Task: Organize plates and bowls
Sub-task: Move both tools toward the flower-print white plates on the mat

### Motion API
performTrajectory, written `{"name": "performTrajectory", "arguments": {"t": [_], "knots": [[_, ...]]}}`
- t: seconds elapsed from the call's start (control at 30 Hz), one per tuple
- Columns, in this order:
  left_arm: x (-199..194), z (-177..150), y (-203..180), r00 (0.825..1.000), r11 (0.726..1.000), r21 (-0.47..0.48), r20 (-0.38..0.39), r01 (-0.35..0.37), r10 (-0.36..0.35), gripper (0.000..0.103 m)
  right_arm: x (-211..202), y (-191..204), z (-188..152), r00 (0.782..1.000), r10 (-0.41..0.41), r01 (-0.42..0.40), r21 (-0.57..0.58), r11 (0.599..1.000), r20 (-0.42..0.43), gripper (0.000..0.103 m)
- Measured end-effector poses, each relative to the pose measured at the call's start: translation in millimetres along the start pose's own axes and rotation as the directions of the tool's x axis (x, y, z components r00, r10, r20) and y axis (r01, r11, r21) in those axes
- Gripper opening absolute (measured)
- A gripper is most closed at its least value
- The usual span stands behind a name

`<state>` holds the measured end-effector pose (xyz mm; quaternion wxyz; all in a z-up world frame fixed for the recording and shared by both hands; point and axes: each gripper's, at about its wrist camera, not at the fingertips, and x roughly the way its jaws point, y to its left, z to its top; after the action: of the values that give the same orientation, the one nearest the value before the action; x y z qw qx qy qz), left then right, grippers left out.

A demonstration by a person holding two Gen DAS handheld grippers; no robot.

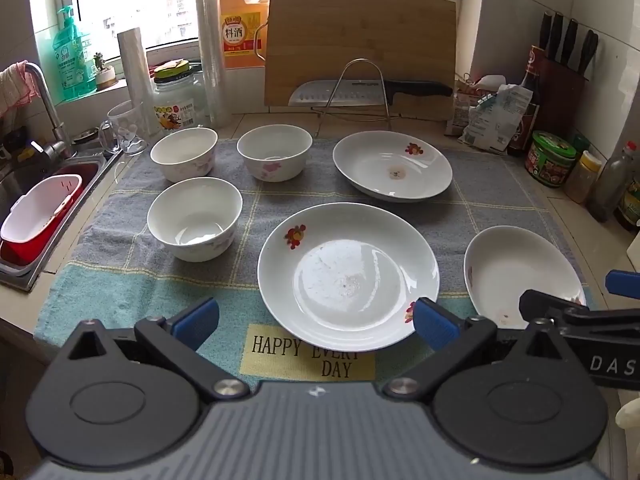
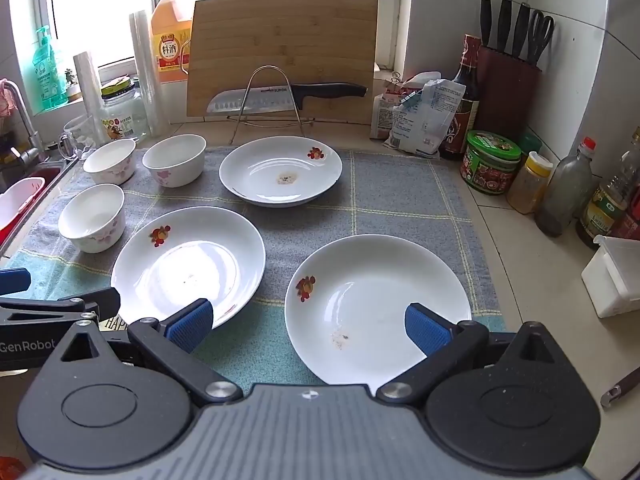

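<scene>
Open left tongs point(image 1: 316, 320) hover above the near plate point(image 1: 348, 276), empty.

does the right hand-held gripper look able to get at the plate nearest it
Probably yes. The right hand-held gripper is open and tilted down over the near plate, which lies alone on the mat with nothing stacked on it or blocking its rim.

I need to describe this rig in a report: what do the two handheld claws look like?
Both match: the left claw and right claw have black hinged arms with round pivot housings, blue ribbed pads, silver bolts and a grey ridged body. White "GenRobot" lettering marks the left claw's side.
</scene>
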<state>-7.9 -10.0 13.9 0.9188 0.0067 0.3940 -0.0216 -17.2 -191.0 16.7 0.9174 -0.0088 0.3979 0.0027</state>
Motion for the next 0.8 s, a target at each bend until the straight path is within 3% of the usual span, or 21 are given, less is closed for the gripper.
{"name": "performTrajectory", "arguments": {"t": [0.47,0.8], "knots": [[9,-7,-11,0.997,0.997,0.009,0.013,0.074,-0.074,0.102,16,-47,-37,0.999,0.017,-0.015,-0.065,0.998,0.032,0.103],[15,-11,-29,0.996,0.995,0.047,-0.008,0.089,-0.088,0.102,46,-78,-75,0.998,0.003,-0.008,-0.088,0.996,-0.066,0.103]]}}
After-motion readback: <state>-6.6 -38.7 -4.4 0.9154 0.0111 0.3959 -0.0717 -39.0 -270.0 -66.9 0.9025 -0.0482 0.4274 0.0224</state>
